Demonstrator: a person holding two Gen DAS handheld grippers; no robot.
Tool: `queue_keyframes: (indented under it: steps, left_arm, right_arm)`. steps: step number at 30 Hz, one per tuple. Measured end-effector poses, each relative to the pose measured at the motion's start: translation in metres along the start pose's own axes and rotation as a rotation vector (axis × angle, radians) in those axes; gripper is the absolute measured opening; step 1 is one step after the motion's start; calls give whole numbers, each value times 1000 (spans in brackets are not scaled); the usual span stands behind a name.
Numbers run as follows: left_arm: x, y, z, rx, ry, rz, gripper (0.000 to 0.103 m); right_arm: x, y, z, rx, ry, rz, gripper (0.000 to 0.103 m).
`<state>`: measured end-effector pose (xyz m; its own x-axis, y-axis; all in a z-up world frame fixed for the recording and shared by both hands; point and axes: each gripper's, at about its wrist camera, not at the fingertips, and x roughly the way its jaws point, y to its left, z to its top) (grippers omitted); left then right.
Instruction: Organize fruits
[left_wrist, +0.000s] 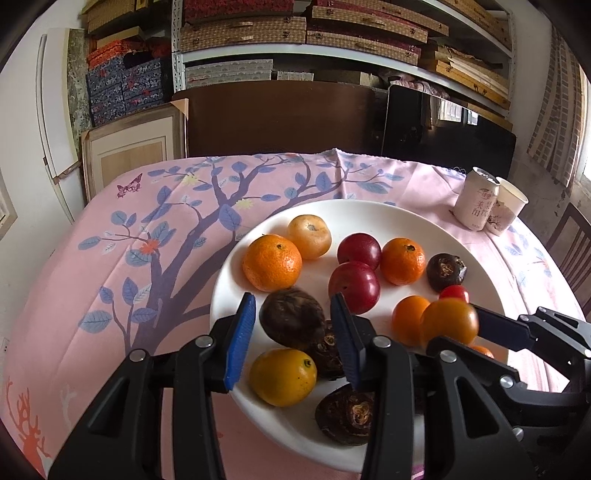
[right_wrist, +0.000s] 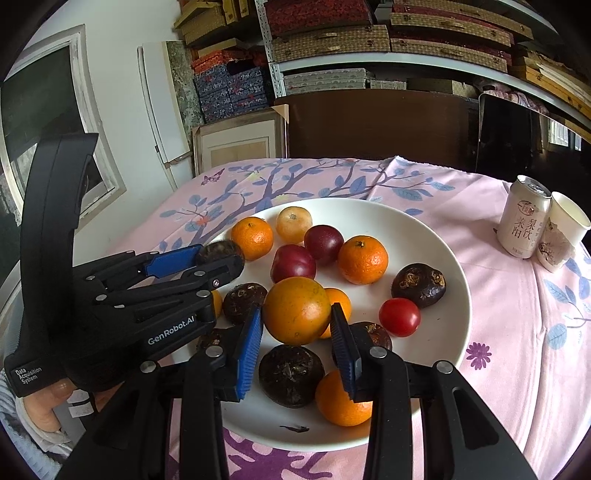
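Btwn right tool (right_wrist: 297, 332) pads: orange (right_wrist: 296, 311).

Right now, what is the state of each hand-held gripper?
Left hand-held gripper: closed on the brown fruit.
Right hand-held gripper: closed on the orange.

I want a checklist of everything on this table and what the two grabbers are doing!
Surface: pink tablecloth with a tree print.
Job's things: white plate holding mandarins, two plums, dark water chestnuts and a small red tomato.
Clutter: drink can and paper cup standing beside the plate.
Grippers: left gripper has its blue fingers on either side of a brown chestnut; contact unclear. Right gripper holds an orange fruit above the plate.
Cables: nothing seen.
Surroundings: shelves stacked with patterned boxes, picture frames leaning on the wall.
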<state>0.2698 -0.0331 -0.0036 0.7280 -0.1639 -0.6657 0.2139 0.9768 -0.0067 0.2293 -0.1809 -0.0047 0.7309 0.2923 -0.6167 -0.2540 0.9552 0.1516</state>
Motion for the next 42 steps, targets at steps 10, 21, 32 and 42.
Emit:
queue_keyframes:
  steps: [10,21,32,42]
  left_arm:
    - [-13,-5,3,29,-61,51,57]
    - [-33,-7,4,39,-100,77,57]
    - [-81,-21,-18,76,-134,87,63]
    - [-124,-10,-77,14,-104,88,66]
  right_arm:
    - [-9,0,2,-19,-43,-27,52]
    - [-25,4,2,-24,-63,-36,52]
    - [-71,18,-16,-43,-99,-57,52]
    - [-108,10,-62,34,-98,-43,58]
